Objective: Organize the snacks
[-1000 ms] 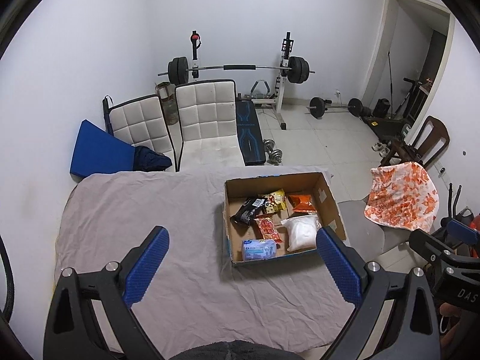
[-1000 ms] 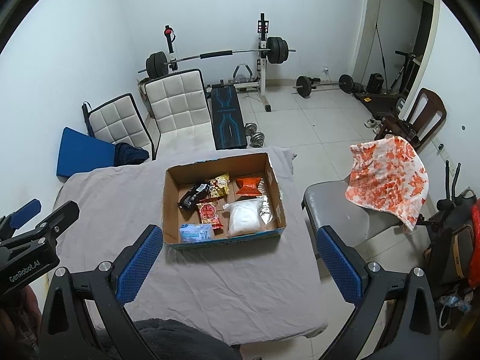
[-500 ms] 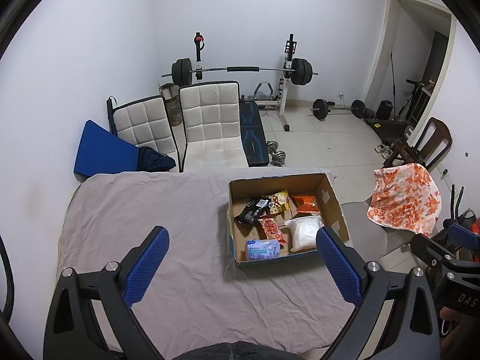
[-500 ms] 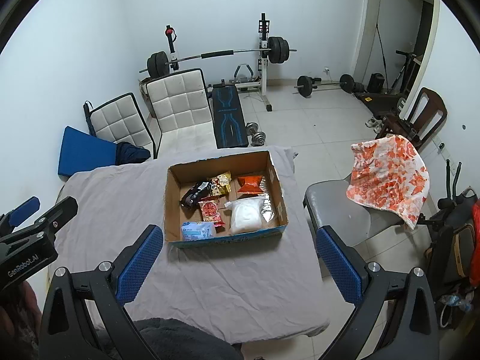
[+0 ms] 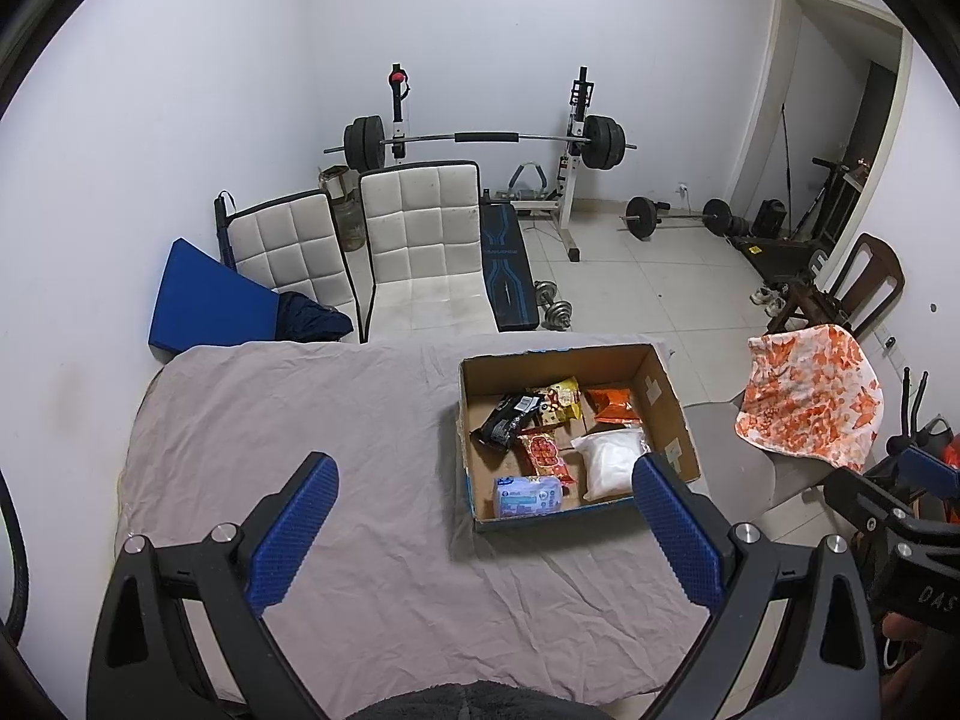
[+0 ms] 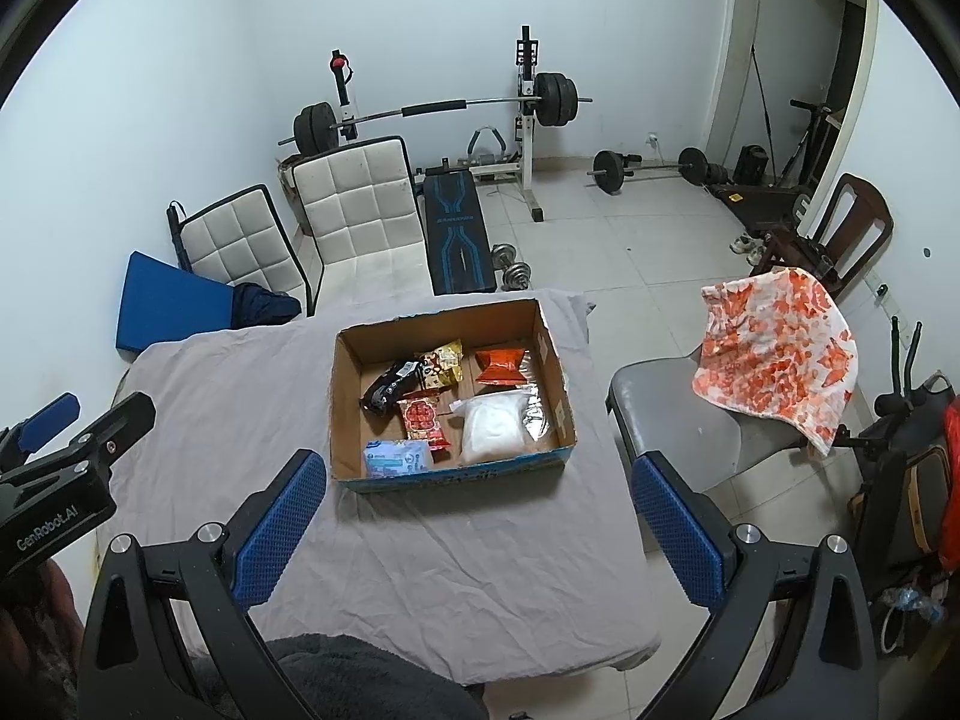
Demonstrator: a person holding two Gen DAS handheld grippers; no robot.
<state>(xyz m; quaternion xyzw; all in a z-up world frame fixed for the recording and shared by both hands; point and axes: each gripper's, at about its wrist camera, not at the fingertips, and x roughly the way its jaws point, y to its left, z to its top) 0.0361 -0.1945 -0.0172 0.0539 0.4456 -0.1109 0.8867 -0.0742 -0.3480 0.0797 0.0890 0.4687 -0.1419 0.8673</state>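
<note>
The box (image 6: 555, 372) sits toward the table's (image 6: 228, 396) far right corner, long axis running left to right. It lies dead ahead of the right gripper (image 6: 477, 519), which looks nearer, and ahead-right of the left gripper (image 5: 480, 519). Both grippers hang wide open and empty. Inside lie about 6 snacks (image 6: 423, 414), jumbled: black, yellow, orange, red, white and blue packets.

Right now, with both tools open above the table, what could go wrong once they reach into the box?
The packets overlap in the box, so a tool may pinch two at once. The white bag looks soft and could slip or tear. The box sits near the far right corner of the table; a nudge might push it off.
</note>
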